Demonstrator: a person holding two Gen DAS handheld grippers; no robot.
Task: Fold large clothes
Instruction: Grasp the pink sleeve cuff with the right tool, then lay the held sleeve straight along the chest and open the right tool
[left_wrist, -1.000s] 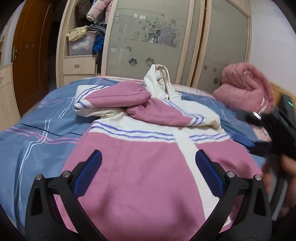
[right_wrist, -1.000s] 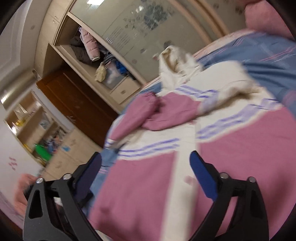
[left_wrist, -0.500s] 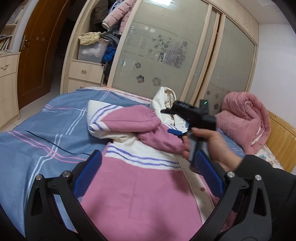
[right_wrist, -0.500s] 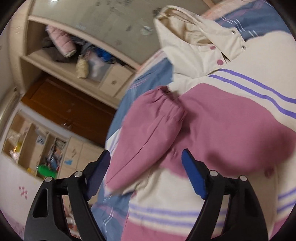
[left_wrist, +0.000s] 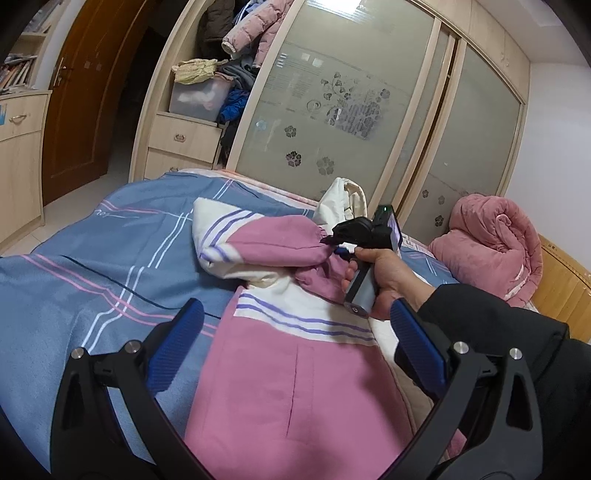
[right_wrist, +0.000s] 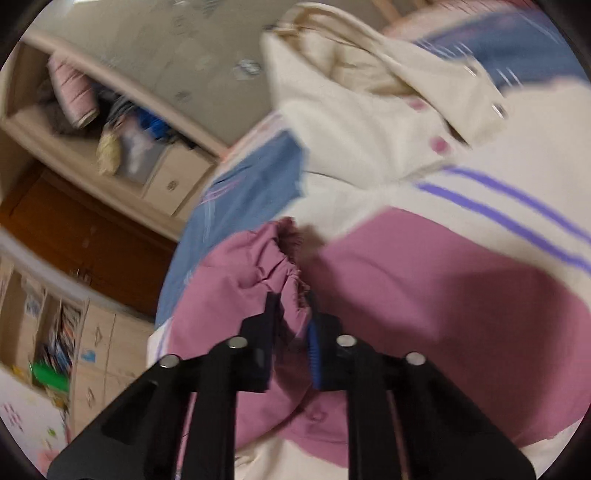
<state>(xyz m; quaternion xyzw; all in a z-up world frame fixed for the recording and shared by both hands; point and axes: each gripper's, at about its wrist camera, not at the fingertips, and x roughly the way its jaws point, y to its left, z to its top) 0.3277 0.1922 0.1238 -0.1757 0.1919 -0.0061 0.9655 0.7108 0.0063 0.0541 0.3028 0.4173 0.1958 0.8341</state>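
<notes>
A pink and cream hooded jacket (left_wrist: 295, 384) with purple stripes lies on the bed, its sleeves folded across the chest and its cream hood (left_wrist: 345, 199) standing up at the far end. My left gripper (left_wrist: 295, 347) is open and empty, held above the jacket's lower body. My right gripper (right_wrist: 290, 317) is shut on the elastic cuff (right_wrist: 284, 258) of the pink sleeve. In the left wrist view the right gripper (left_wrist: 334, 242) pinches that cuff over the jacket's chest.
The bed has a blue sheet (left_wrist: 92, 280) with white and pink lines. A rolled pink quilt (left_wrist: 495, 240) lies at the far right by the wooden headboard (left_wrist: 561, 291). A sliding-door wardrobe (left_wrist: 351, 110) and open shelves with drawers (left_wrist: 184, 140) stand behind the bed.
My right gripper moved forward onto the pink sleeve cuff and closed on it. My left gripper rose and tilted back, staying open.
</notes>
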